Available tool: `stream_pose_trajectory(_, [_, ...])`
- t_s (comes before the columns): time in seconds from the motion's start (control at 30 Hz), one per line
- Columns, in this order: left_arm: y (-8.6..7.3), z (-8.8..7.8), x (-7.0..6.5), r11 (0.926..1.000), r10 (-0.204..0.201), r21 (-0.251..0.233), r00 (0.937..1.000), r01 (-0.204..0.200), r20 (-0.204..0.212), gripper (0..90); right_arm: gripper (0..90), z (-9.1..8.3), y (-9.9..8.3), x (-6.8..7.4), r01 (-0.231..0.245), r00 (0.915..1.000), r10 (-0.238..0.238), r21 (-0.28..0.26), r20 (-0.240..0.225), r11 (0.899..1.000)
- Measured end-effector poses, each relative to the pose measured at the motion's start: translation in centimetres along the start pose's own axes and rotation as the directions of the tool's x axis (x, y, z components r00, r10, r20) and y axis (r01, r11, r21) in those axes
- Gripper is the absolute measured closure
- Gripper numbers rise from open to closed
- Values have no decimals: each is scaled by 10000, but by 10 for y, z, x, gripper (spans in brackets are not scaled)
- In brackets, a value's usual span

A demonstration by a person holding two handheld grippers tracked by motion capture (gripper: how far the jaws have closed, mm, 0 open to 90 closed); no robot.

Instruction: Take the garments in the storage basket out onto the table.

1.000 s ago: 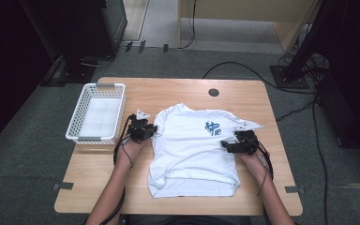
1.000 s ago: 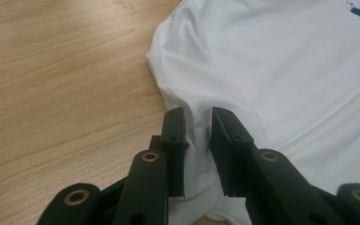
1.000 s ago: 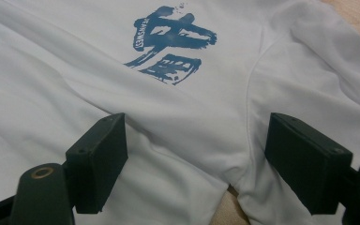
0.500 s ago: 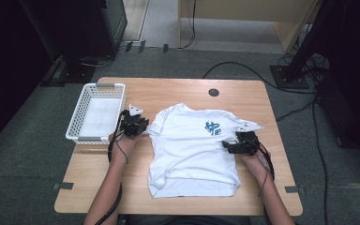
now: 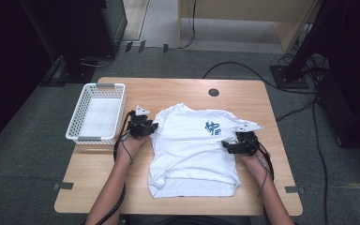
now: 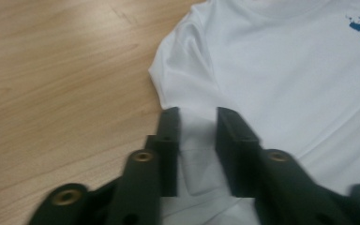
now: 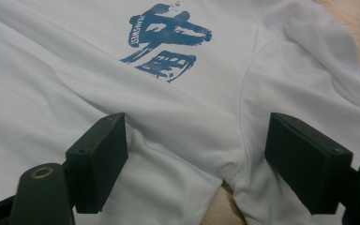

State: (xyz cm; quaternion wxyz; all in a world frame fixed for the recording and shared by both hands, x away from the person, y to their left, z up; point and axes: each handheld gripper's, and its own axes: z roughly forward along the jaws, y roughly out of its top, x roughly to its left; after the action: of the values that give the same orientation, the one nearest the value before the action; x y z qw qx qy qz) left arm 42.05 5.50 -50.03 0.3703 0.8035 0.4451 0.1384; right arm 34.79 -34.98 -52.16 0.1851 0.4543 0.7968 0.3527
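White cotton T-shirt with blue chest print lies flat mid wooden counter. Left gripper jaws narrow, just opened slightly, sleeve between; right gripper released, wide over armpit. White plastic basket bare.

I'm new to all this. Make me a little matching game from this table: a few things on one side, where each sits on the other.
Things:
1. basket
2. T-shirt
3. left gripper
4. right gripper

Places:
A. at the shirt's right side, below its sleeve
B. spread flat mid-table
C. left end of the table
D. at the shirt's left sleeve

Pairs: 1-C, 2-B, 3-D, 4-A
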Motion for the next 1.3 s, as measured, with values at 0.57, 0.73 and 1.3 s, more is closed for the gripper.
stream_pose_trajectory(0.57, [10, 1, 2, 9990, 269, -336, 9991, -280, -340, 788, 220, 1, 0, 0, -5, 10000, 5, -35, 23, 10000])
stream_pose_trajectory(0.73, [8, -2, -3, 9871, 783, -1357, 9953, -854, -564, 717, 220, 0, 0, 1, -1, 10000, 1, -60, 18, 10000])
stream_pose_trajectory(1.3, [8, 2, 3, 9983, -460, -332, 9983, 471, 349, 331, 220, 1, 0, 1, -3, 10000, 3, -85, 35, 10000])
